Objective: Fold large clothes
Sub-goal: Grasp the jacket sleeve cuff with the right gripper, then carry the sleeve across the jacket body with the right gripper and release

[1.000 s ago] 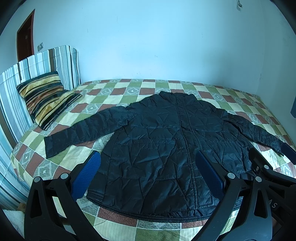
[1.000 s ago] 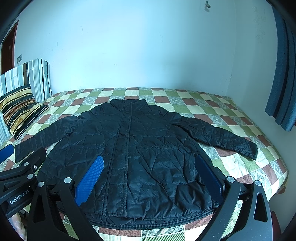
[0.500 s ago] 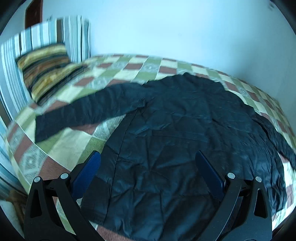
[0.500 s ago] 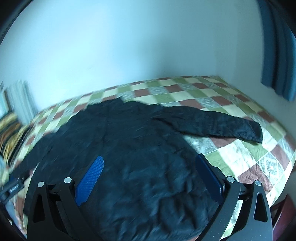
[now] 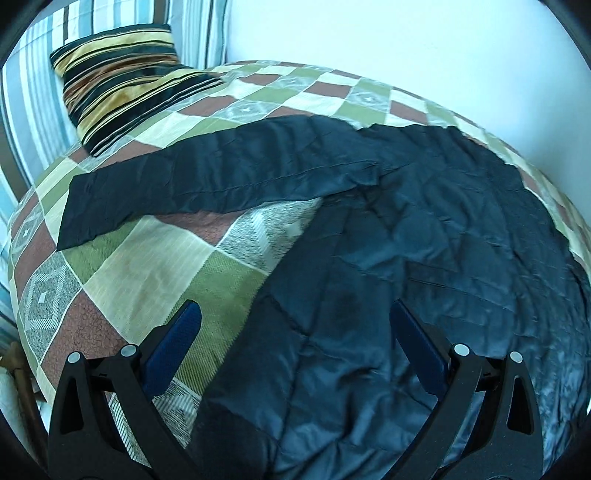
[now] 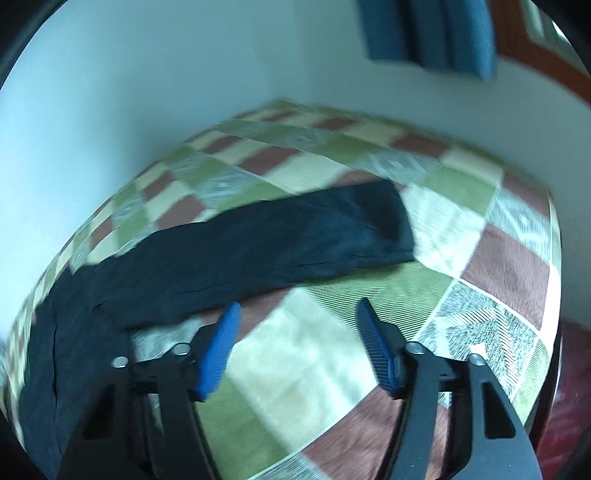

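A black quilted jacket (image 5: 424, 240) lies spread flat on a checked bedspread (image 5: 147, 266). In the left wrist view its left sleeve (image 5: 207, 177) stretches out to the left, and my left gripper (image 5: 295, 321) hangs open over the jacket's lower left side edge, touching nothing. In the right wrist view the other sleeve (image 6: 288, 236) runs out to the right, its cuff (image 6: 391, 214) at the far end. My right gripper (image 6: 297, 314) is above bare bedspread (image 6: 306, 354) just below that sleeve. Its jaws are closing, with nothing between them.
A striped pillow (image 5: 122, 74) leans against a striped headboard (image 5: 29, 85) at the left end of the bed. A white wall (image 5: 406, 48) runs behind the bed. Blue curtains (image 6: 428, 33) hang at the upper right, and the bed's right edge (image 6: 554, 295) drops off nearby.
Both grippers have come down closer to the bed and swung apart, the left toward the left sleeve side, the right toward the right sleeve. The right gripper's jaws have narrowed.
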A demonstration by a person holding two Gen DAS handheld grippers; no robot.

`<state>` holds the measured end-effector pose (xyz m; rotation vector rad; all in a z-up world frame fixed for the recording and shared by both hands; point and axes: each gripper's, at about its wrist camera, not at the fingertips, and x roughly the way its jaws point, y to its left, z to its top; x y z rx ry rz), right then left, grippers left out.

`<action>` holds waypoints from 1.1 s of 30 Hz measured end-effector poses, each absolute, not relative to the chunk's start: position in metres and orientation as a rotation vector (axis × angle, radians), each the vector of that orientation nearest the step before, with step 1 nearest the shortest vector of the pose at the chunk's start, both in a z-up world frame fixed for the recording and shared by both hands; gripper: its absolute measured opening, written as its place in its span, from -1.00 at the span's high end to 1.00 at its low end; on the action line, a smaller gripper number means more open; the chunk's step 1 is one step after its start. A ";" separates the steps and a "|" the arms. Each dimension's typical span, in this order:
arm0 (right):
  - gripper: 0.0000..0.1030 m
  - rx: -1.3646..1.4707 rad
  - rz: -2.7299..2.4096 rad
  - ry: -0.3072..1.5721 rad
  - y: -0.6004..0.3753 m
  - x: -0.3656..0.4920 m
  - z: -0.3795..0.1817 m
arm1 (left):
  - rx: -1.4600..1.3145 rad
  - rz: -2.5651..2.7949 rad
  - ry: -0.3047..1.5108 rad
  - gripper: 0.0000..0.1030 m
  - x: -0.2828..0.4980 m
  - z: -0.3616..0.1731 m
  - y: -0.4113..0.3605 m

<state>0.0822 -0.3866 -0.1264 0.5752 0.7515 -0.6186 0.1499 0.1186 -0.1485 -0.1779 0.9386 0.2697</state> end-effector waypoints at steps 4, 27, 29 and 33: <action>-0.25 0.667 -0.676 0.720 -0.422 0.073 -0.142 | -0.187 0.308 0.950 -0.96 0.152 -0.155 0.125; 0.24 1.008 -0.647 0.573 -0.505 0.086 -0.198 | -0.178 0.373 0.980 -0.96 0.159 -0.178 0.128; 0.44 1.006 -0.637 0.575 -0.508 0.090 -0.199 | -0.170 0.375 0.978 -0.96 0.159 -0.179 0.127; 0.74 1.016 -0.613 0.537 -0.507 0.091 -0.189 | -0.164 0.375 0.974 -0.96 0.158 -0.180 0.127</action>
